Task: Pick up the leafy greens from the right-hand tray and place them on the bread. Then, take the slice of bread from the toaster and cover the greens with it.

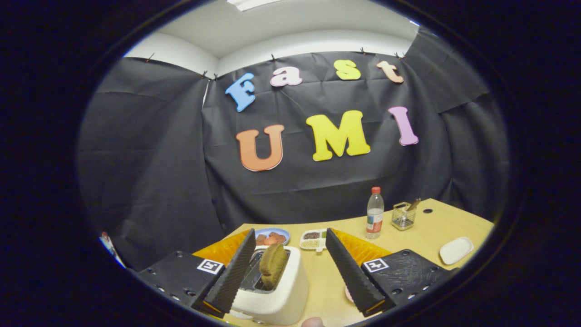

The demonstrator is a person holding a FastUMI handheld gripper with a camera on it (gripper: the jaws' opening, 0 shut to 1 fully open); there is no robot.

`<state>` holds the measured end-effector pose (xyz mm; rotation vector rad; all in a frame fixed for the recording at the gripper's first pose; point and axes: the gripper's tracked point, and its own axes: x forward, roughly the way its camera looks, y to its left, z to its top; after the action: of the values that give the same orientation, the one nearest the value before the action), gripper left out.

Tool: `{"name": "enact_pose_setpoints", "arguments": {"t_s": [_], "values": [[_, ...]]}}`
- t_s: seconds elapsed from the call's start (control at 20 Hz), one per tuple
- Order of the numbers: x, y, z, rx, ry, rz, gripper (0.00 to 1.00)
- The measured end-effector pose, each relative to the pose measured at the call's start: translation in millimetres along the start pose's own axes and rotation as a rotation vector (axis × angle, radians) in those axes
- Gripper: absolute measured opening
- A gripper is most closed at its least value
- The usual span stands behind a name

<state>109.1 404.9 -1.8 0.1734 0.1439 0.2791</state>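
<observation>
Currently gripper (290, 268) released, fingers spread wide, nothing held. Toaster (272, 290) sits between them, nearer the left finger, with the bread slice (272, 264) sticking up from its slot.

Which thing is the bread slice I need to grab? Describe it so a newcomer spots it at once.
Start at the wooden table and find the cream toaster standing between the open gripper jaws, nearer the left one. The bread slice stands upright out of its slot. It is the only brown, rough-crusted thing sticking up from an appliance.
</observation>
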Motion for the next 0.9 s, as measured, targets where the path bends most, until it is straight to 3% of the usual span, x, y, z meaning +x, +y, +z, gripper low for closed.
{"name": "enact_pose_setpoints", "arguments": {"t_s": [0.15,0.35,0.45,0.5,0.65,0.8,0.9], "values": [[20.1,5.8,-24.0,-0.008,0.060,-0.049,0.95],[36.4,16.3,-51.8,0.013,0.160,-0.054,0.94],[42.3,25.0,-62.5,0.004,0.202,-0.041,0.85],[45.3,26.9,-66.3,-0.003,0.213,-0.040,0.74],[51.4,23.7,-74.3,-0.006,0.237,-0.056,0.56],[56.3,22.3,-78.1,0.000,0.258,-0.064,0.23],[54.7,23.5,-68.7,0.010,0.237,-0.053,0.16]]}}
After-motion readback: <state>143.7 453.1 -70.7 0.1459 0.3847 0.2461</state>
